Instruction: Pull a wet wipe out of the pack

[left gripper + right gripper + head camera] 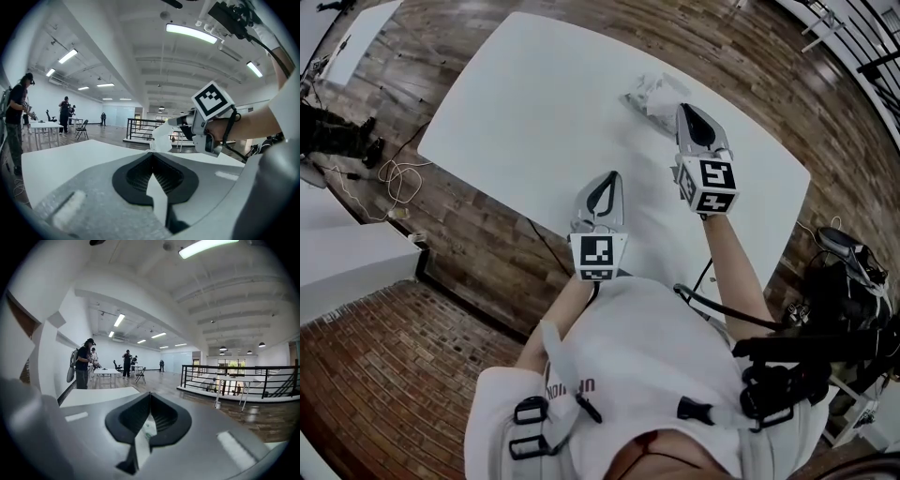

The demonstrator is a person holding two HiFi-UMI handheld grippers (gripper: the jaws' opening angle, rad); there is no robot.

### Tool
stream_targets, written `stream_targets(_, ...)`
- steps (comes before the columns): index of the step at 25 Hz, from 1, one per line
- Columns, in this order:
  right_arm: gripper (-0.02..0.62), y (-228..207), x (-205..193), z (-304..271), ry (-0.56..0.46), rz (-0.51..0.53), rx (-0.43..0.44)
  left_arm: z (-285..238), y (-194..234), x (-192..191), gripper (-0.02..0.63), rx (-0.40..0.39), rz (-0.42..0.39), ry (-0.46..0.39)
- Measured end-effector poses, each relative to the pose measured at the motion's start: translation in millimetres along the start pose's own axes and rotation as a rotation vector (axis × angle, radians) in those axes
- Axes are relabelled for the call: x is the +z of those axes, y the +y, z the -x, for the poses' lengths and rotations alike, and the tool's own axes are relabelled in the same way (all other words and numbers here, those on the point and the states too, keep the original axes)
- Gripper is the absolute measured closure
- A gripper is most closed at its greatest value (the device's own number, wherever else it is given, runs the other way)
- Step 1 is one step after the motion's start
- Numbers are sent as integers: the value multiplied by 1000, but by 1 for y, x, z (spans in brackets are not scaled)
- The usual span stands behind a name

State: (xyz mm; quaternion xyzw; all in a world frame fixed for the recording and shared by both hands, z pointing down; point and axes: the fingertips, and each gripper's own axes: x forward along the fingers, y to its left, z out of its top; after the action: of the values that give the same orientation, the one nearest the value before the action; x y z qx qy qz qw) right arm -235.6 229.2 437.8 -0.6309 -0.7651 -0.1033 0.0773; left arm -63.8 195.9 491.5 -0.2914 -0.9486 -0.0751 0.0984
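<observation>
The wet-wipe pack (647, 94) is seen at the far right of the white desk (534, 103). Just beside it, the right hand-held gripper (683, 111) is closed on a white wet wipe (161, 138) (the sheet hangs below its tips). The left hand-held gripper (614, 176) is held shut and empty near the desk's near edge.

Dark red letters (572, 384) run across the person's white shirt (647, 347), upside down and creased; no whole word reads. Green print on the pack (148, 428) is too small to read. The cubes (598, 255) carry only square black-and-white code patterns
</observation>
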Motion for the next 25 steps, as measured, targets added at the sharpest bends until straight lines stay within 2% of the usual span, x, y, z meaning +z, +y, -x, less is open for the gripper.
stream_targets(2,587,11,5,21,-23,-12,19,2,-1,2,604,-1,0,-5)
stream_targets(4,586,26,-12,33,15,-10,40,5,2,4,604,4,-2,-11)
stream_targets(11,586,69,-137,43,296,-54,84,10,5,-3,604,9,-1,2)
stream_targets(15,586,83,-190,46,450,-88,105,10,6,-4,604,5,1,1)
stream_targets(18,561,87,-204,48,499,-131,140,9,7,-2,604,7,0,-2)
stream_targets(20,504,87,-204,51,506,-151,161,8,6,-1,604,6,0,-4)
stream_targets(25,482,86,-183,62,453,-153,186,9,6,0,604,12,-1,-10)
